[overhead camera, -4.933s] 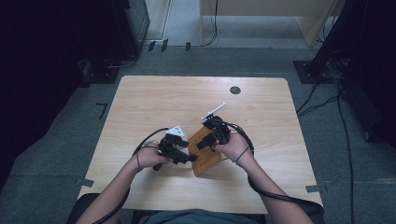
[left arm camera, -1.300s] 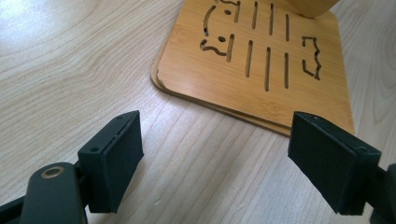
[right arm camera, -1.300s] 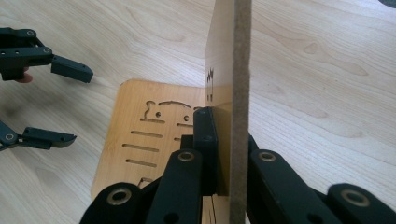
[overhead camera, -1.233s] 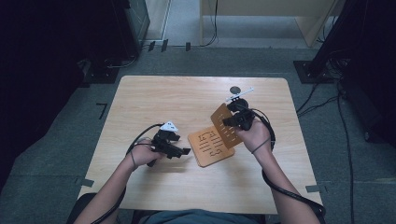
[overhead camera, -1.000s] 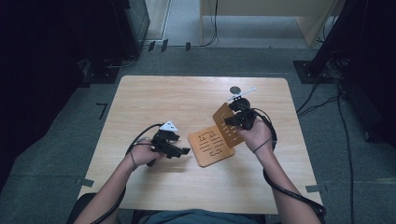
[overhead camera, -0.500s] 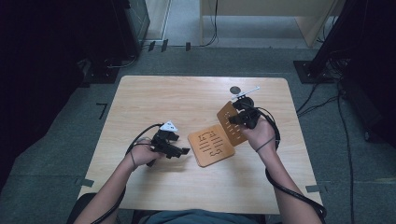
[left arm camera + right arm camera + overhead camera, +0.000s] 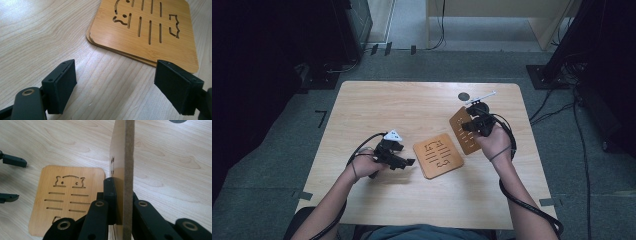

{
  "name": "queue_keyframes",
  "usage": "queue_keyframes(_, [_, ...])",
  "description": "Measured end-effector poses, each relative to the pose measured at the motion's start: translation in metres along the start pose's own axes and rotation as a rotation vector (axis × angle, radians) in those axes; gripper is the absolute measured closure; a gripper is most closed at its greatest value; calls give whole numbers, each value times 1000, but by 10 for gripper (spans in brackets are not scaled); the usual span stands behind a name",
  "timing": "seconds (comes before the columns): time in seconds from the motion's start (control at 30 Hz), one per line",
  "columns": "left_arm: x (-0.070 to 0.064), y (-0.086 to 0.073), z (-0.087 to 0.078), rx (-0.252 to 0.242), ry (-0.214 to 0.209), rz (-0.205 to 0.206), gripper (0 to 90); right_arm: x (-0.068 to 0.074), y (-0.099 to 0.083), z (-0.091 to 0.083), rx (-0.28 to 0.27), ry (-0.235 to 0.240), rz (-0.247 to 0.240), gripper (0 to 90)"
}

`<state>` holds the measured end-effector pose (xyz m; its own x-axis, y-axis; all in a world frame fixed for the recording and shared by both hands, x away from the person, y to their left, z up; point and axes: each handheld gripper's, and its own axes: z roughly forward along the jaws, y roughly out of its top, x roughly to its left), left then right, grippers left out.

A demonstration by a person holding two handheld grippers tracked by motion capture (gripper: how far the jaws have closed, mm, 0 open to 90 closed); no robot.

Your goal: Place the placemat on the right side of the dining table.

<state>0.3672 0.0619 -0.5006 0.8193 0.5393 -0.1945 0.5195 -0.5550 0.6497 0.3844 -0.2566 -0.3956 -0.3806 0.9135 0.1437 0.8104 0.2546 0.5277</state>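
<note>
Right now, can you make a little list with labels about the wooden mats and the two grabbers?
held mat: bamboo mat, gripped on edge, lifted off the table
flat mats: mats, two stacked, it seems
left gripper: open, beside the stack, not touching
right gripper: clamped on the held mat
cut-outs: slots and small shapes

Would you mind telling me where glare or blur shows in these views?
Left gripper view: soft glare on the flat coaster and the table top left. Right gripper view: the held coaster, edge-on and close, looks slightly soft. High view: table evenly lit, surroundings dark.
</note>
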Motion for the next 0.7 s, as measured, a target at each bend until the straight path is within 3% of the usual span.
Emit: queue_keyframes(0.7, [1, -1, 1, 15, 6, 4, 169, -19, -2, -4, -4, -36, 39, 876])
